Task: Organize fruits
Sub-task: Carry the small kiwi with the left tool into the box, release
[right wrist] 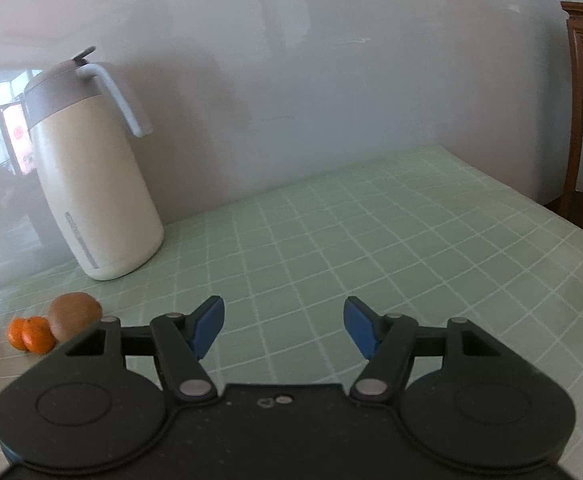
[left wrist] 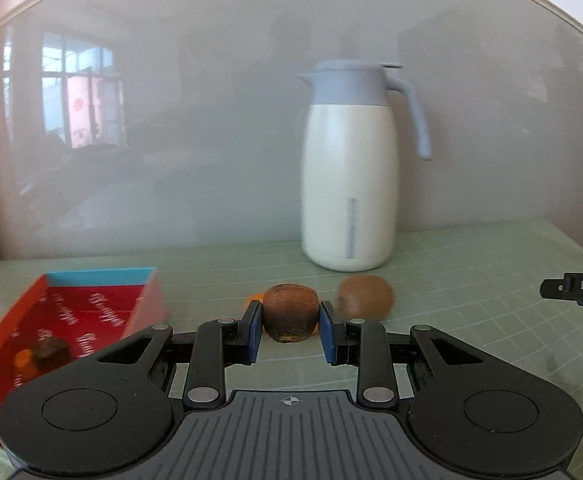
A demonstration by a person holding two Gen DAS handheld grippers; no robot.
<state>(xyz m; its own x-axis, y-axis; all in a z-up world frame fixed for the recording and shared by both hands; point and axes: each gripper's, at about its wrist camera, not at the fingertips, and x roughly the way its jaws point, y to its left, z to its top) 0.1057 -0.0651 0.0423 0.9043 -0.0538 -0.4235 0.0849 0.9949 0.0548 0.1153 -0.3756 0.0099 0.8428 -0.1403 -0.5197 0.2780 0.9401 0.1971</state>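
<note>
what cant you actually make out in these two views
- How many fruits lie in the red box: left wrist view, the left tongs, shut on a kiwi, cover its near part.
- The small oranges on the table: left wrist view, mostly hidden behind the held kiwi.
- Printing on the jug: blurred in both views.
- The box in the right wrist view: cut off by the left edge.

I see a brown kiwi (left wrist: 290, 312), orange tangerines (right wrist: 31, 334), a red box (left wrist: 71, 320) with a blue end, a cream-and-grey jug (left wrist: 349, 184), and a pale green gridded surface (right wrist: 371, 240)
</note>
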